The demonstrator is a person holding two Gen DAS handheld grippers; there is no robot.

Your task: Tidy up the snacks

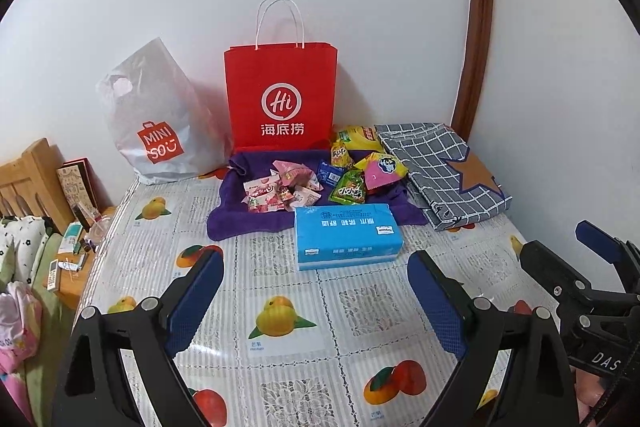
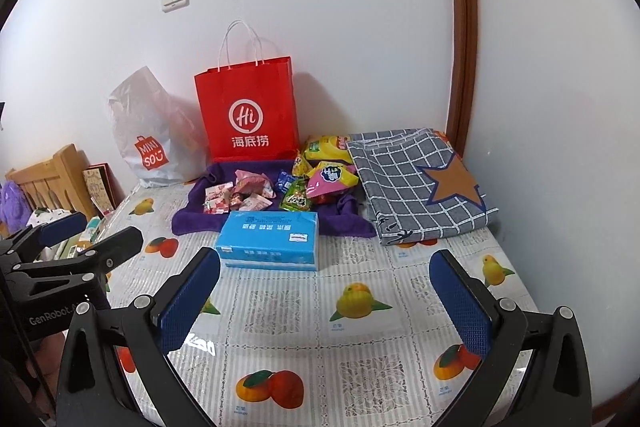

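Observation:
Several snack packets lie on a purple cloth (image 1: pixel 228 219) (image 2: pixel 188 217) at the back of the table: pink candies (image 1: pixel 280 191) (image 2: pixel 236 197), a green packet (image 1: pixel 348 191) (image 2: pixel 296 201), a pink-and-yellow bag (image 1: pixel 382 169) (image 2: pixel 330 177) and a yellow bag (image 1: pixel 360 137) (image 2: pixel 326 147). A red paper bag (image 1: pixel 280 95) (image 2: pixel 248 107) stands upright behind them. My left gripper (image 1: pixel 316 287) (image 2: pixel 92 231) is open over the near table, nothing between its fingers. Beside it, my right gripper (image 2: pixel 324 287) (image 1: pixel 564 239) is open too and holds nothing.
A blue tissue pack (image 1: pixel 346 237) (image 2: pixel 270 241) lies in front of the cloth. A white plastic Miniso bag (image 1: pixel 154 123) (image 2: pixel 148 139) leans on the wall at left. A folded grey checked cloth (image 1: pixel 440 171) (image 2: pixel 416 183) sits at right. Past the fruit-print tablecloth (image 1: pixel 280 307), left, stands a cluttered wooden stand (image 1: pixel 68 267).

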